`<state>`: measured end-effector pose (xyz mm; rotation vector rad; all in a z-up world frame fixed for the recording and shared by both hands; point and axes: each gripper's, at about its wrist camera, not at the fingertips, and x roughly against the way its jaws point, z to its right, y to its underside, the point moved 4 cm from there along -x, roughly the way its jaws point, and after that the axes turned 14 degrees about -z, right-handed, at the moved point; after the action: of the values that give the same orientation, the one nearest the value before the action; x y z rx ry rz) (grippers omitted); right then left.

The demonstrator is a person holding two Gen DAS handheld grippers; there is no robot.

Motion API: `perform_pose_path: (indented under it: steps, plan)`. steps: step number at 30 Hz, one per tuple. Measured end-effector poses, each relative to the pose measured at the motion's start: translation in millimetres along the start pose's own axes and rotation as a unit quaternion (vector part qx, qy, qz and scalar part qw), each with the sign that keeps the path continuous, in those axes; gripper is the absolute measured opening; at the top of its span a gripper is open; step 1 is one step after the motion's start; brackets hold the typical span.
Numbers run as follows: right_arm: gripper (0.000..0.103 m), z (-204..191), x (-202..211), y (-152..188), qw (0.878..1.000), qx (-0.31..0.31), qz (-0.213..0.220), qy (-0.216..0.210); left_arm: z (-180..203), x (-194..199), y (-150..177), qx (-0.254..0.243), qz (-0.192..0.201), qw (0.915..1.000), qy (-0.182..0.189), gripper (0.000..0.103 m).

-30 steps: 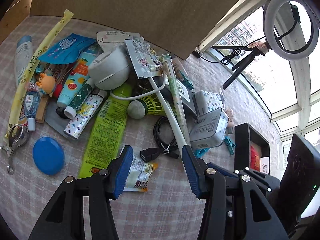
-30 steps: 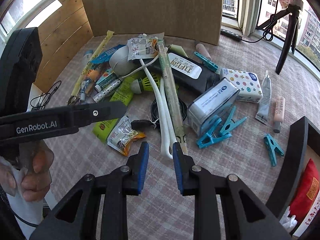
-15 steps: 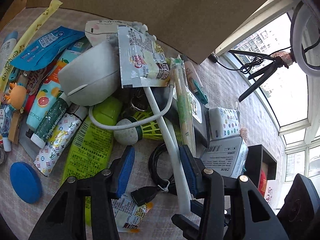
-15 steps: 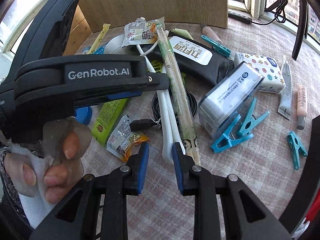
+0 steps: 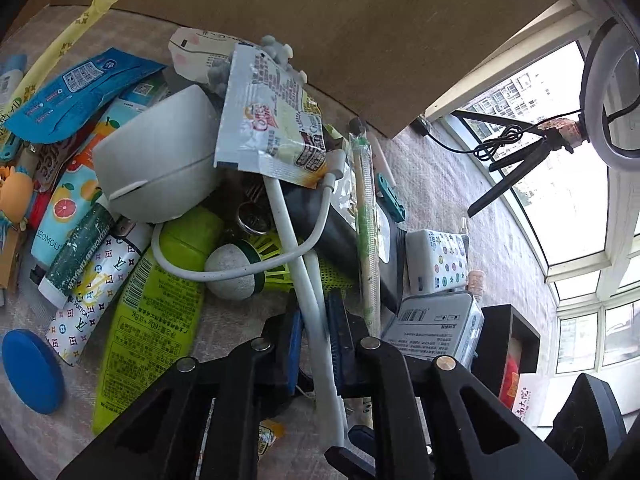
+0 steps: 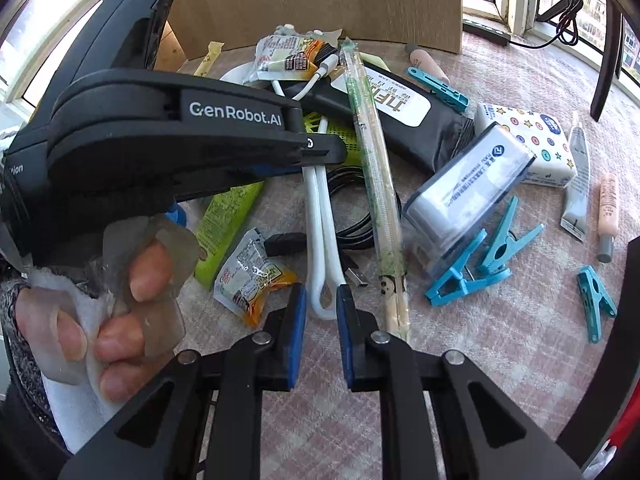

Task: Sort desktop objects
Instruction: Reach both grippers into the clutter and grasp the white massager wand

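Left gripper (image 5: 314, 338), wide open second earlier, had closed onto long white plastic hook-ended tool (image 5: 308, 292) at pile's near edge. Right gripper (image 6: 321, 312) stayed slightly parted, empty, beside tool's hooked end. Lift likely next.

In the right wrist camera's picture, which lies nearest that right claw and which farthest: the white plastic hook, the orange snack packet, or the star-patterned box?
1. White plastic hook: its loop end lies at the right gripper's fingertips.
2. Orange snack packet: just left of the tips.
3. Star-patterned box: far back on the right.
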<state>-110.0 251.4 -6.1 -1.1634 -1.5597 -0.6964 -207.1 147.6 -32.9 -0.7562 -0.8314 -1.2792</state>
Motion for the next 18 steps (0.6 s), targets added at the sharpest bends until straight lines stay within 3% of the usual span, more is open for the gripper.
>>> perform_pose_path:
  steps: [3,7,9,10,18]
  plan:
    - [0.03,-3,5,2,1.0,0.004,0.014,0.005,-3,4,5,0.006,-0.004,0.9998,0.017,0.01]
    - [0.035,-5,-3,-4,1.0,-0.004,0.007,-0.005,-8,10,13,0.018,-0.01,0.9989,0.042,0.009]
    - [0.034,-8,-7,-5,1.0,-0.009,0.004,-0.016,-9,12,17,0.021,-0.01,0.9982,0.054,0.009]
    - [0.022,-8,-7,-5,1.0,-0.014,0.008,-0.023,-9,13,19,0.02,-0.011,0.998,0.059,0.009]
    - [0.019,-31,22,9,0.998,0.009,0.051,-0.045,-1,50,44,-0.006,0.018,0.9964,0.083,0.009]
